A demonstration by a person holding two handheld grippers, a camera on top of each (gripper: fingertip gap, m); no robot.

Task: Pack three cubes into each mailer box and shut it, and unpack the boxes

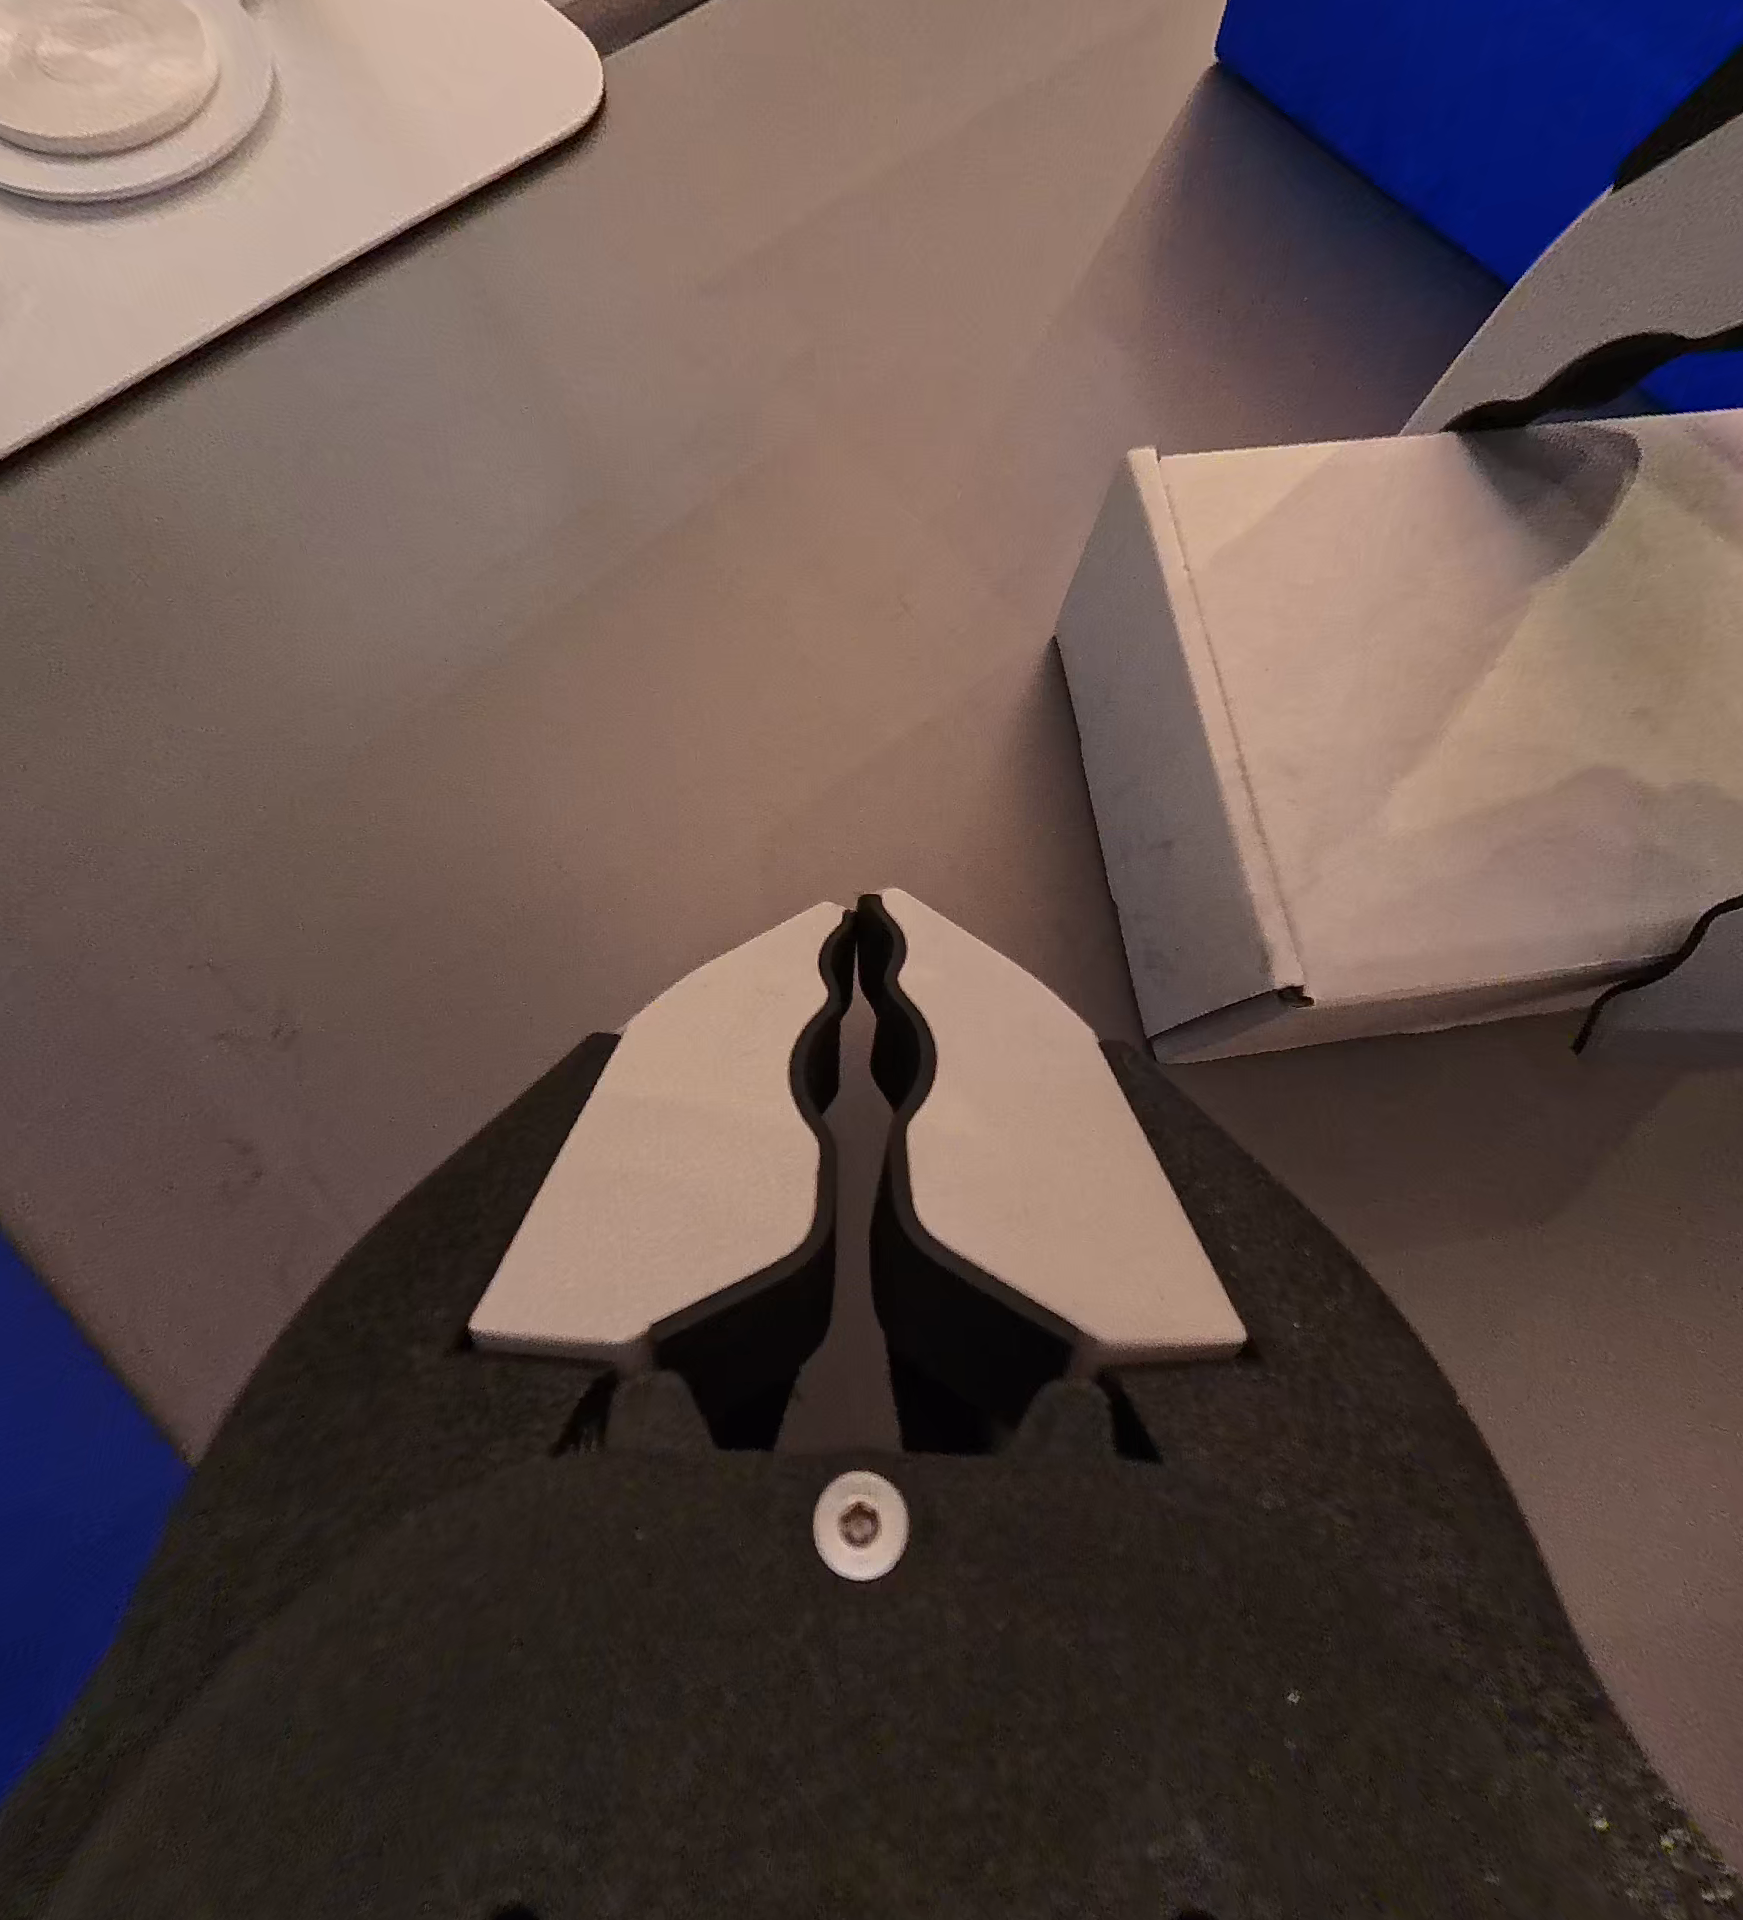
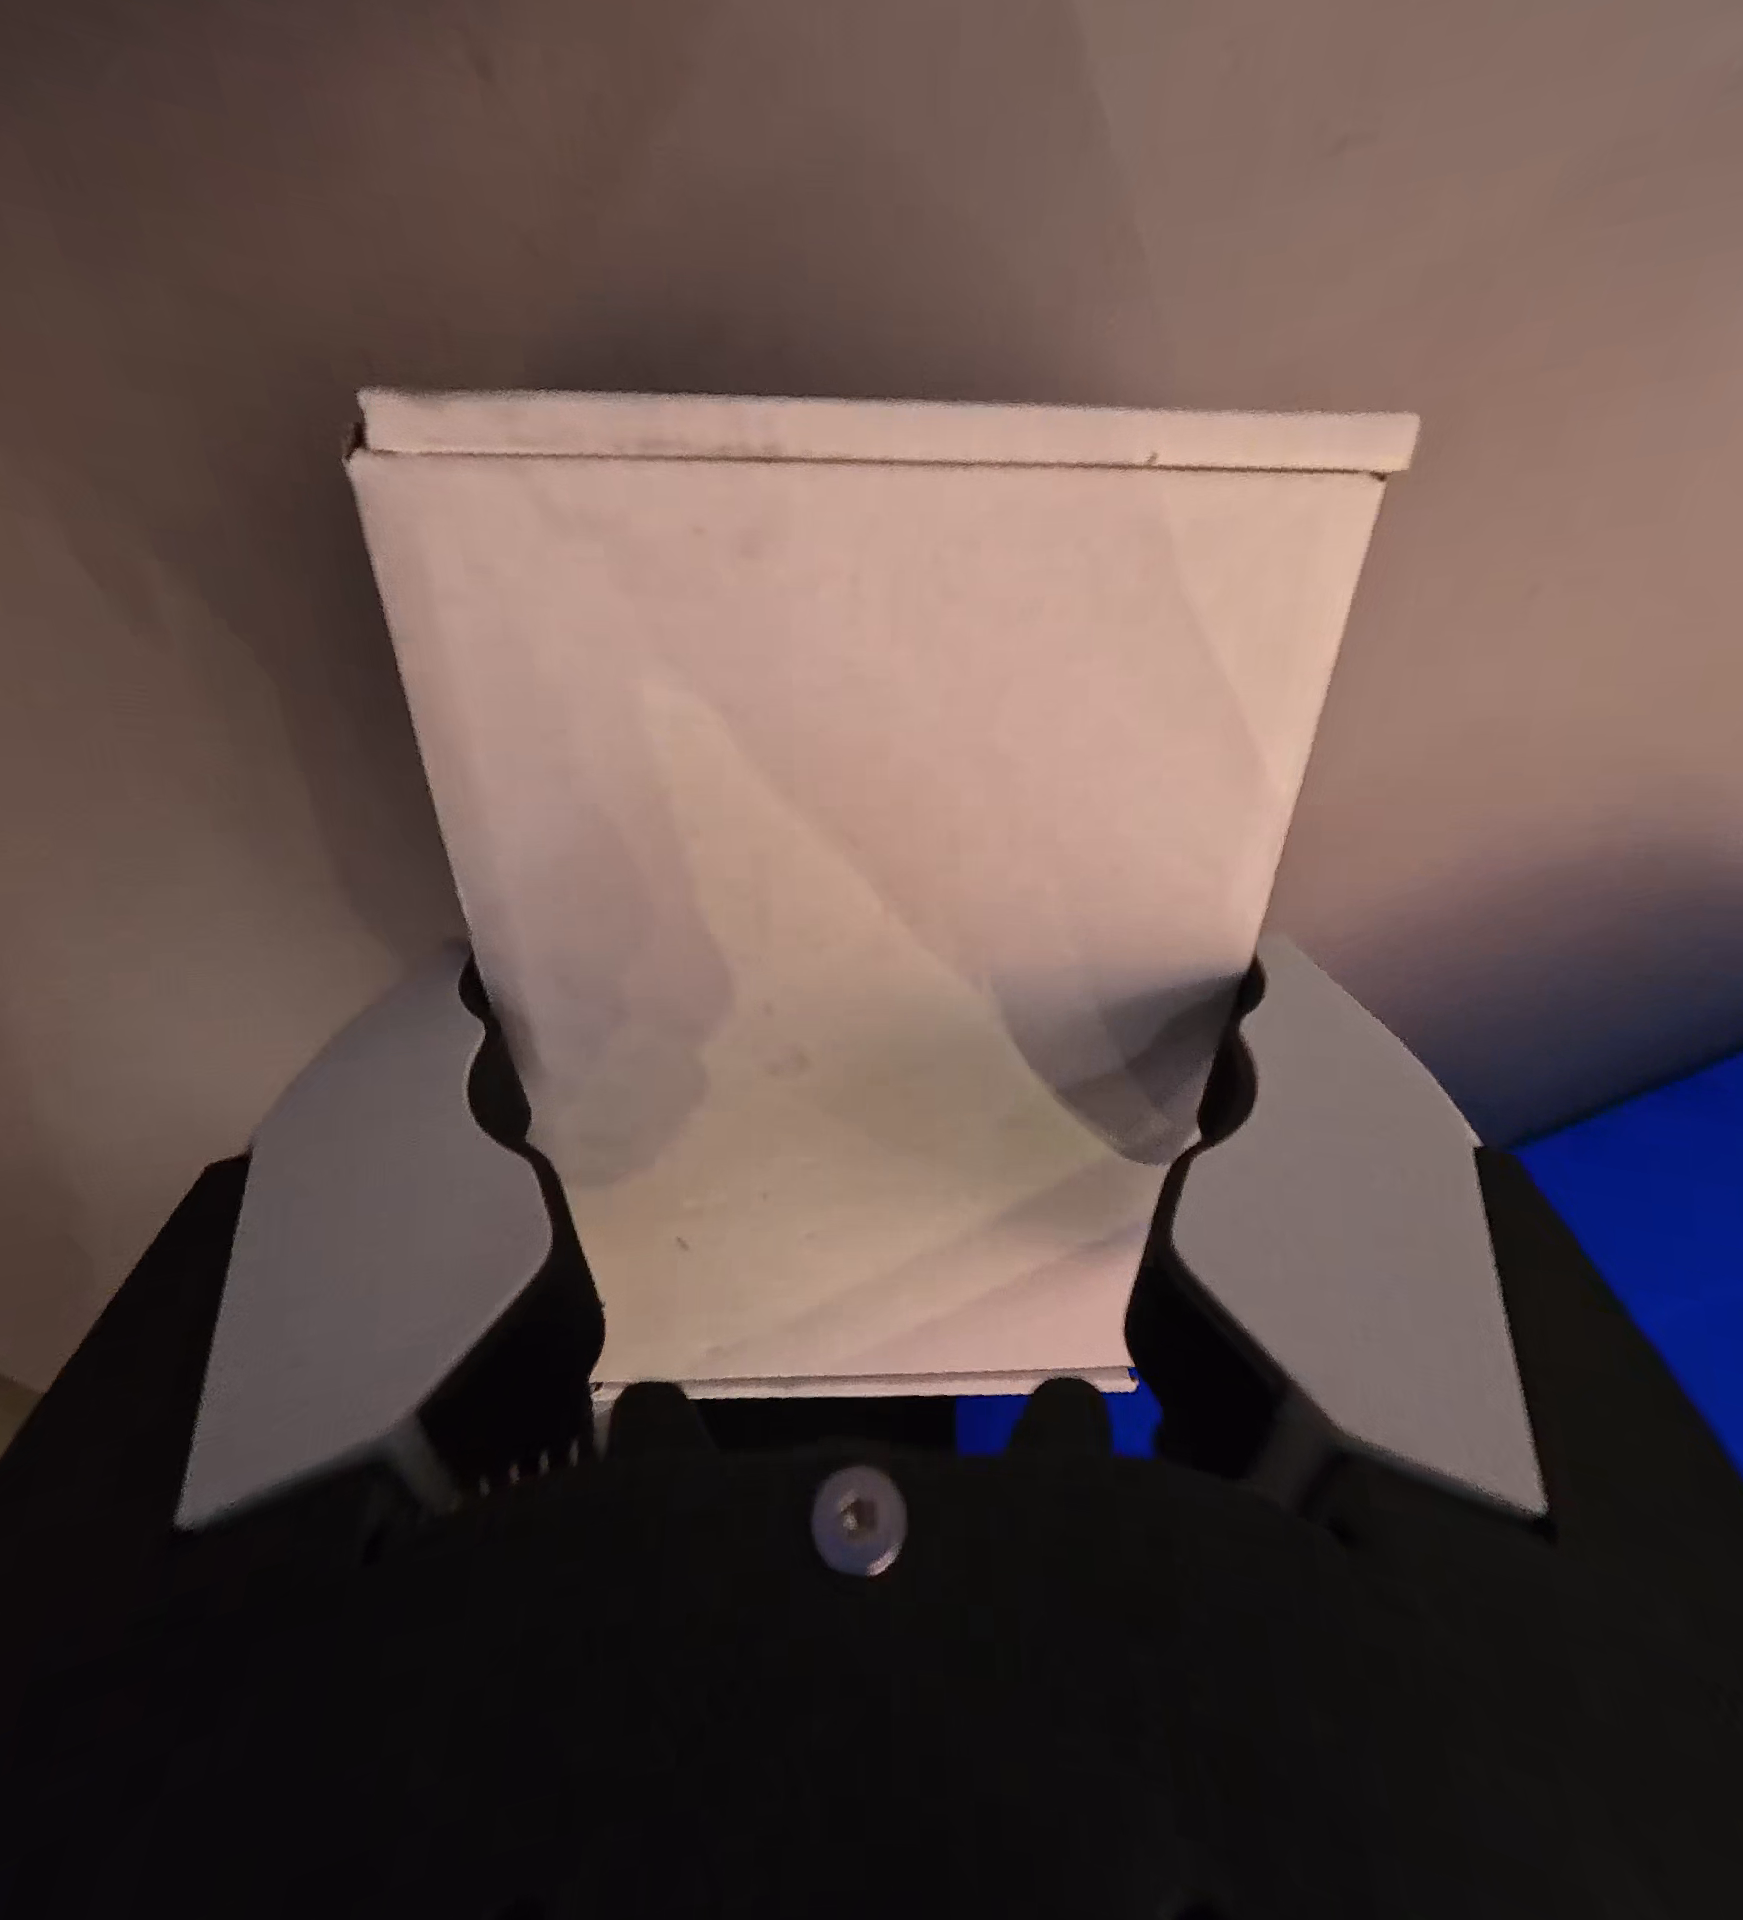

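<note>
Clamping the closed white mailer box (image 2: 867,831) across its sides with the right tongs (image 2: 862,1039), low centre of the right wrist view, lid lying flat. Probably shifting or steadying a shut box; cannot tell whether packed, no cubes showing. Idling shut and empty with the left tongs (image 1: 859,914), centre of the left wrist view, just beside the box corner. Needing next a firm, level hold. Leaving open grey surface (image 1: 638,520) ahead; watching the pale mat (image 1: 347,208) upper left and the surface edge against blue at right.
</note>
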